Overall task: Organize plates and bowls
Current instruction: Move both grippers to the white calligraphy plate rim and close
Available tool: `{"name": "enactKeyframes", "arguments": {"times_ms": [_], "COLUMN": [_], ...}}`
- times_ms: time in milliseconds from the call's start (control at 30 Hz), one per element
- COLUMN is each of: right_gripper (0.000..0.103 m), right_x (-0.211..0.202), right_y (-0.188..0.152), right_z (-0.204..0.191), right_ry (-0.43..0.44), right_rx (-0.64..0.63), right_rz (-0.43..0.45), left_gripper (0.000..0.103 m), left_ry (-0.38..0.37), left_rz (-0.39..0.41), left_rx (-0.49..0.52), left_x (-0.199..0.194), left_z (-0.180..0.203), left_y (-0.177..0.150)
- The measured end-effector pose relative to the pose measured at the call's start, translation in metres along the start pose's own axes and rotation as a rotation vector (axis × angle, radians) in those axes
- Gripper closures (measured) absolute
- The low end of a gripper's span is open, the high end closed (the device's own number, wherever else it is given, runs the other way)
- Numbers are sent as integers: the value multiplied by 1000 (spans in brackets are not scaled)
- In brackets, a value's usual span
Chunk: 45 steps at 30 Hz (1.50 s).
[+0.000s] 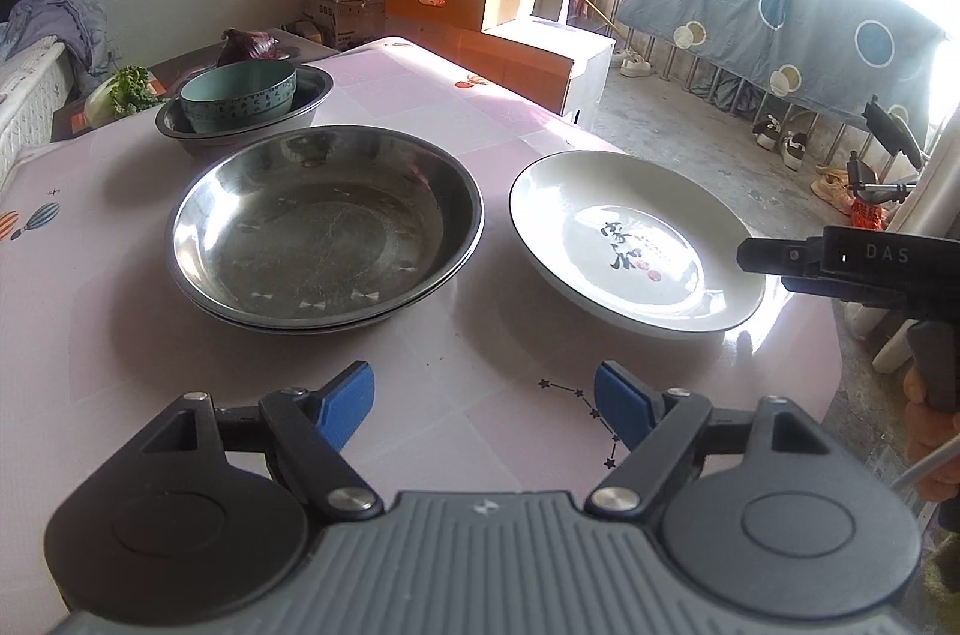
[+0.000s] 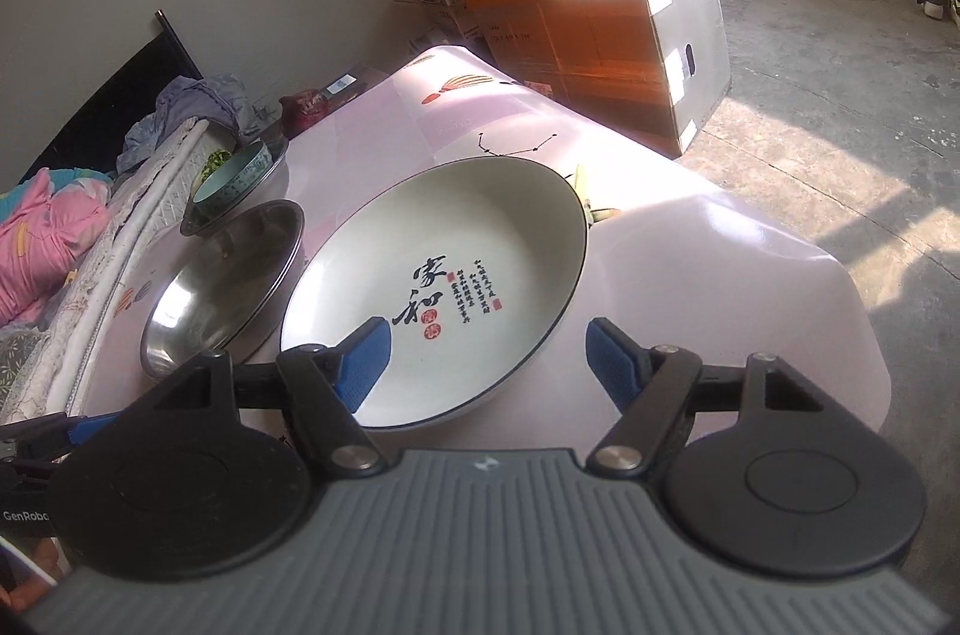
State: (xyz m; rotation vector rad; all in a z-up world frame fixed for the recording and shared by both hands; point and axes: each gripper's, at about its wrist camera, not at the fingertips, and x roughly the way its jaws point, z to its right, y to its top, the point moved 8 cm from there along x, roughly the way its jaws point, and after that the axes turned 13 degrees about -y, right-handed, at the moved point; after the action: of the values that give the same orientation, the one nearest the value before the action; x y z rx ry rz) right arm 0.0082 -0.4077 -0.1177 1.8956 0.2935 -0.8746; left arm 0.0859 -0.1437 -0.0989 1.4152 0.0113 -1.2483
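- Spread wide and holding nothing, right claw [image 2: 486, 359] is straddling the near rim of the white plate [image 2: 444, 287], one pad over its inside.
- Lying left of the plate on the worktop [image 1: 420, 95]: stacked steel plates [image 1: 327, 227].
- Left claw [image 1: 483, 407], also spread, is hanging farther off.

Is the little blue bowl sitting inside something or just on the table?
Inside. The blue bowl sits in a steel basin, whose rim rings it all around; it does not touch the table.
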Motion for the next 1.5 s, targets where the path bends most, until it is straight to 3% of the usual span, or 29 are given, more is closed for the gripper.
{"name": "enactKeyframes", "arguments": {"times_ms": [333, 567, 867, 1000, 1500], "right_gripper": [31, 34, 50, 55, 54], "right_x": [28, 60, 92, 98, 96], "right_y": [23, 39, 51, 53, 48], "right_z": [17, 19, 19, 14, 0], "right_ry": [23, 43, 49, 61, 75], "right_rx": [41, 60, 64, 46, -45], "right_rz": [-4, -23, -40, -45, -98], "left_gripper": [23, 35, 56, 61, 64], "left_ry": [-68, -102, -102, -98, -101], "left_rz": [27, 25, -32, -51, -107], "left_rx": [21, 14, 31, 35, 23], "left_x": [40, 68, 93, 99, 106], "left_z": [13, 16, 19, 19, 18], "left_y": [21, 36, 33, 33, 35]}}
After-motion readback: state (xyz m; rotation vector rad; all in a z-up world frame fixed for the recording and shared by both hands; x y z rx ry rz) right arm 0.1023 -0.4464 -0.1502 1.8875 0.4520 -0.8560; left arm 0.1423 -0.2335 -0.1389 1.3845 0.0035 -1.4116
